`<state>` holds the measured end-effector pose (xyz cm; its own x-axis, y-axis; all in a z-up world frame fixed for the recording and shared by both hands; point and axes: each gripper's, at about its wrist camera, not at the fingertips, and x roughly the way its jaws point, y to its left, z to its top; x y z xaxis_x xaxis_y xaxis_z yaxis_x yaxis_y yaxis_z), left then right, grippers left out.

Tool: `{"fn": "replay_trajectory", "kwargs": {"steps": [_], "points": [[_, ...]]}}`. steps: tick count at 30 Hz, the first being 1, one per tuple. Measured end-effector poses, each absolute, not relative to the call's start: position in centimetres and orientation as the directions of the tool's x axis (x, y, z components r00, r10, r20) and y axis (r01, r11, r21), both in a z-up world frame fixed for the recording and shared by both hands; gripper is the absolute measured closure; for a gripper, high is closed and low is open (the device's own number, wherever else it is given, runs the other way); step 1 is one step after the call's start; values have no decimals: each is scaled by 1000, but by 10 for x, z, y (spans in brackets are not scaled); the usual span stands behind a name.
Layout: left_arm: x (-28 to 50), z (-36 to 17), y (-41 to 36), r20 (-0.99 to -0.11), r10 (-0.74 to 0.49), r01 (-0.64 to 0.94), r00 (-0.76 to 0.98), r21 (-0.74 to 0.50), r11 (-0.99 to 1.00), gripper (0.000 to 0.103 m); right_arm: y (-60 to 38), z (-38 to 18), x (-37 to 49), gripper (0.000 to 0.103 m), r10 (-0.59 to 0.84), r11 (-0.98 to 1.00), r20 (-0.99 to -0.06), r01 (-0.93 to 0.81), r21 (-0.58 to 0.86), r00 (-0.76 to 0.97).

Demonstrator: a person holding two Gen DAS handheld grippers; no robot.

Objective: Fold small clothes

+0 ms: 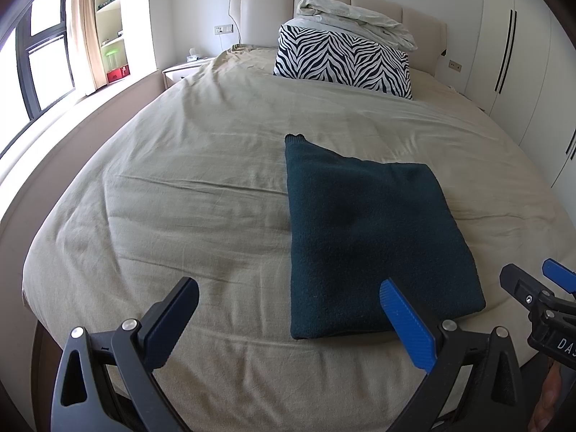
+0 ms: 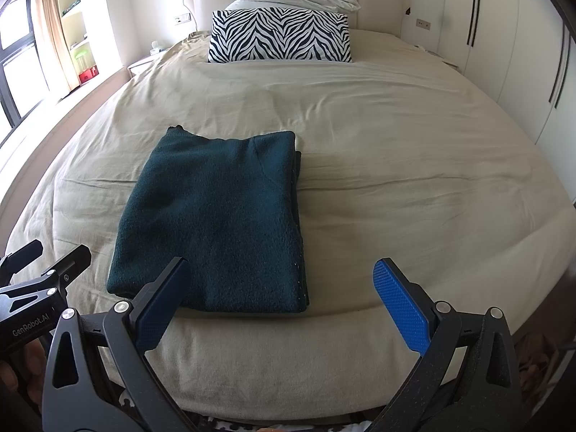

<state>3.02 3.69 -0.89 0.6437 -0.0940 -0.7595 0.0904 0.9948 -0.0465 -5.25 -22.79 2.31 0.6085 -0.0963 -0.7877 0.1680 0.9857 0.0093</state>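
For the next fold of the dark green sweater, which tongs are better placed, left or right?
Probably the left. The left tongs are open, their blue finger overlapping the dark green sweater's near edge. The right tongs, also open, sit toward its right corner, mostly over bare bedsheet.

Both cameras sit low at the foot edge of the bed (image 1: 180,187), each looking along its own claw toward the headboard (image 1: 324,0). The left view stands nearer the bed's window-side edge, the right view nearer the wardrobe side. They share the folded sweater (image 1: 367,237), the zebra pillow (image 2: 280,36) and the headboard, and each catches the other claw at its margin.
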Motion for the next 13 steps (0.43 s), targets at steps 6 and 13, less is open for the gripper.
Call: {"fn": "replay_trajectory", "kwargs": {"steps": [6, 13], "points": [[31, -10, 37, -761, -94, 93, 642, -45, 995, 0, -229, 22, -52, 0, -94, 986, -790, 167, 10, 606], [35, -11, 42, -759, -94, 97, 644, -41, 994, 0, -232, 19, -53, 0, -95, 985, -793, 170, 11, 602]]}}
